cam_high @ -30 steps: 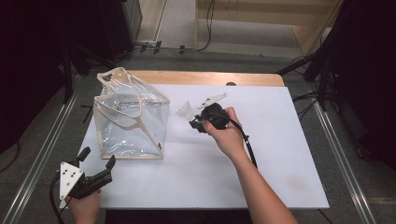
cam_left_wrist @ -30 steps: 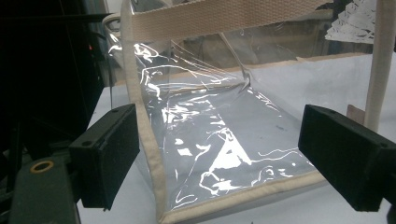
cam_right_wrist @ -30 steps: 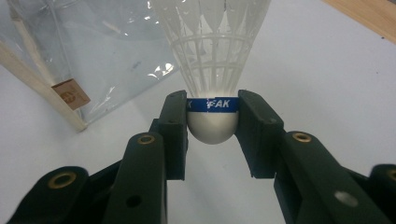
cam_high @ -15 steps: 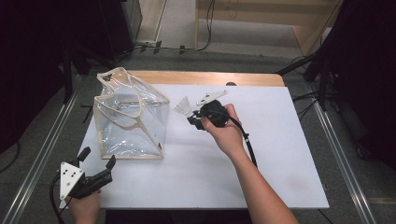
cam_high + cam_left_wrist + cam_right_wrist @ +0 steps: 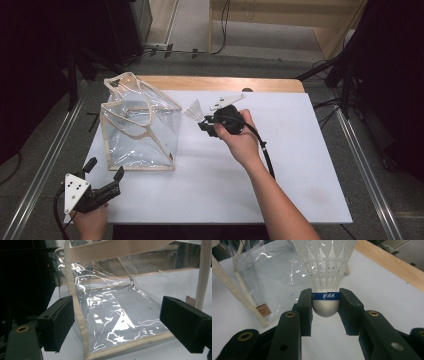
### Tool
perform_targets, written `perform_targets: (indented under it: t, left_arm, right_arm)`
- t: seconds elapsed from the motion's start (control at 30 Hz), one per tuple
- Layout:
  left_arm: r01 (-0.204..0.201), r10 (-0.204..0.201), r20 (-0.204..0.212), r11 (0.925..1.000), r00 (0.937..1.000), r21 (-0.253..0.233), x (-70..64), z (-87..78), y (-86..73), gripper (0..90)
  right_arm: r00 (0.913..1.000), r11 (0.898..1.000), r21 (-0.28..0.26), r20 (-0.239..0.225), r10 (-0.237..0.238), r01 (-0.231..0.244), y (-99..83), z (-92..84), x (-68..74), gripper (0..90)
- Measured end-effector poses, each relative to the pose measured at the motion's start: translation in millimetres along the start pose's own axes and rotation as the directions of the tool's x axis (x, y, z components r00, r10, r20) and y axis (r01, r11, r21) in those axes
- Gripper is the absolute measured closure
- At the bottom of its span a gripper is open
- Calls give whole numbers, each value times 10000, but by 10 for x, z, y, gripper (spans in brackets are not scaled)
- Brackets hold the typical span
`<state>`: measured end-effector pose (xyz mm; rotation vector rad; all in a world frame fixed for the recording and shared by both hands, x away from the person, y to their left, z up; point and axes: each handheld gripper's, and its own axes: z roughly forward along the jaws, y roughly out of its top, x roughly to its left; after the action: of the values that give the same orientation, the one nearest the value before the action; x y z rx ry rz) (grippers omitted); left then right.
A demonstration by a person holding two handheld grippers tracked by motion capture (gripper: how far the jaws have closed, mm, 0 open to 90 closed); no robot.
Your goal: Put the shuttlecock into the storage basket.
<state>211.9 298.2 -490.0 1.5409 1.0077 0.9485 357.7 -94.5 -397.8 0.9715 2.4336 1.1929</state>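
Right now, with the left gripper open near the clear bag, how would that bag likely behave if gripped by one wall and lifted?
The clear bag would probably flop: its walls are thin, creased film in the left gripper view. It looks light for its size, holding nothing visible. The glossy film may slip, so the woven trim seems the surer hold for the left gripper.

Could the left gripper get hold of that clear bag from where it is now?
Probably yes. The left gripper sits open just short of the clear bag, and its own view shows the bag's cloth-edged corner straight ahead with nothing between them.
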Motion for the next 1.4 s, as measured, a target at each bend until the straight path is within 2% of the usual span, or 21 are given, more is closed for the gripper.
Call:
perform_targets:
  t: [0.27, 0.5, 0.77, 1.4]
  left_arm:
    - [-4, 4, -2, 10000, 10000, 4, 0, -1, 0, 132]
    - [-4, 4, -3, 10000, 10000, 7, 0, 0, 0, 133]
    - [-3, 3, 8, 10000, 10000, 10, 2, -2, 1, 133]
    - [2, -2, 9, 10000, 10000, 4, 3, -2, 0, 133]
  right_arm:
    - [9999, 9995, -295, -88, 59, -62, 53, -44, 26, 623]
    - [9998, 9983, -575, -155, -78, 68, 81, -66, 43, 623]
    - [9994, 9971, -765, -338, 15, -41, 103, -63, 68, 623]
    - [9980, 9878, -1555, -620, -140, 42, 157, -105, 124, 623]
